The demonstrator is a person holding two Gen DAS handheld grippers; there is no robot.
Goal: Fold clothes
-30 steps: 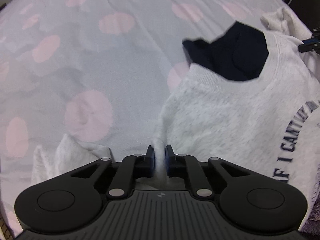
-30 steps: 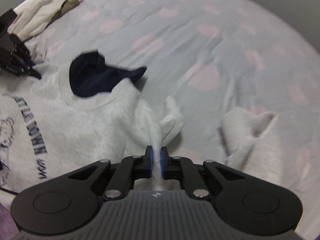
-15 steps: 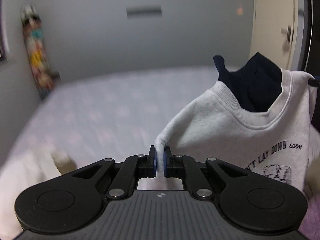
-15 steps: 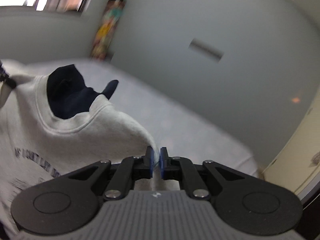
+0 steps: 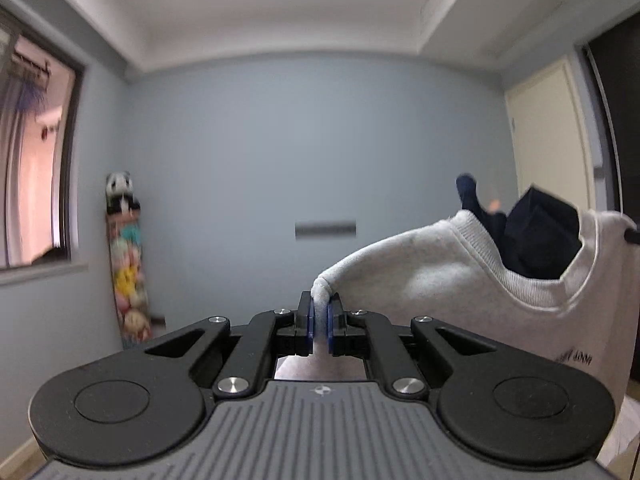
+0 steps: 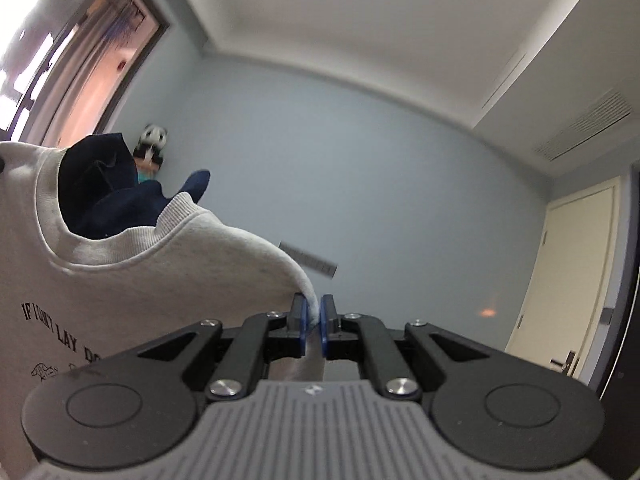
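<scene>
Nearest to me, the left gripper [image 5: 319, 312] was clamped on a pinch of grey cloth at one shoulder of the sweatshirt [image 5: 460, 280], and the right gripper [image 6: 313, 316] was clamped the same way on the other shoulder. Between them the sweatshirt hung in the air, its shoulder line running roughly level from one gripper to the other, so its long axis dropped straight down out of view. From the left gripper the garment lay off to the right; from the right gripper it lay off to the left, printed lettering [image 6: 52, 326] facing that camera. Neither hand looked nearer to the body of the garment; the hold seemed even. A dark blue garment [image 6: 108, 196] poked out of the neck opening. I judged the coming move would be to lower it flat, keeping both shoulders level. Farther off stood a pale blue wall [image 5: 280, 152], a panda-topped board [image 5: 124, 256] leaning against it, a window [image 5: 32, 160] and a cream door [image 6: 576, 276].
</scene>
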